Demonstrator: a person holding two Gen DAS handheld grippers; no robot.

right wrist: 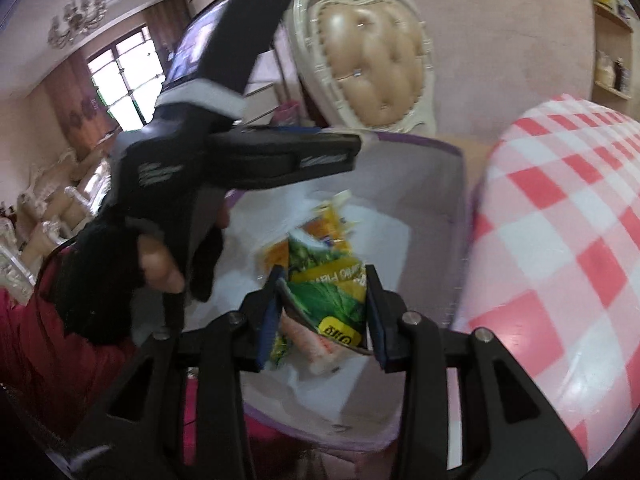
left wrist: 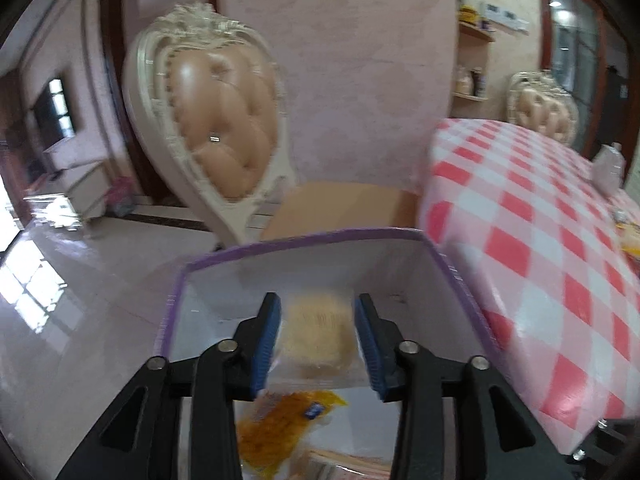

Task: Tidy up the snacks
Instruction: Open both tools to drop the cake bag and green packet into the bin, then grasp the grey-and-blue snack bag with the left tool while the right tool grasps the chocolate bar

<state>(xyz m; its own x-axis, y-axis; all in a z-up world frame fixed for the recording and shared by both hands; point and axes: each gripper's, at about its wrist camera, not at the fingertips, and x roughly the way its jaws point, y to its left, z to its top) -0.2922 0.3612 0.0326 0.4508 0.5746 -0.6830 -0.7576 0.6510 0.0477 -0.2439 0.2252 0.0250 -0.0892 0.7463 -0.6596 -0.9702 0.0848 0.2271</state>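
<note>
With a yellow packet already in the purple-rimmed box, my left gripper and right gripper hang over it, jaws apart, around a pale snack and a green packet, more left on the checked table.

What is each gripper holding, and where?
Left gripper: nothing; pale packet sits loose between its jaws over the box. Right gripper: green packet between jaws, at its sides; grip cannot be told.

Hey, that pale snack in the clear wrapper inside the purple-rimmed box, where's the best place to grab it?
Probably by the flat clear wrapper edge nearest the camera, coming from above through the open top of the box. The pale snack lies between the left gripper pads, and the film flap pinches thinner than the bulky middle.
</note>
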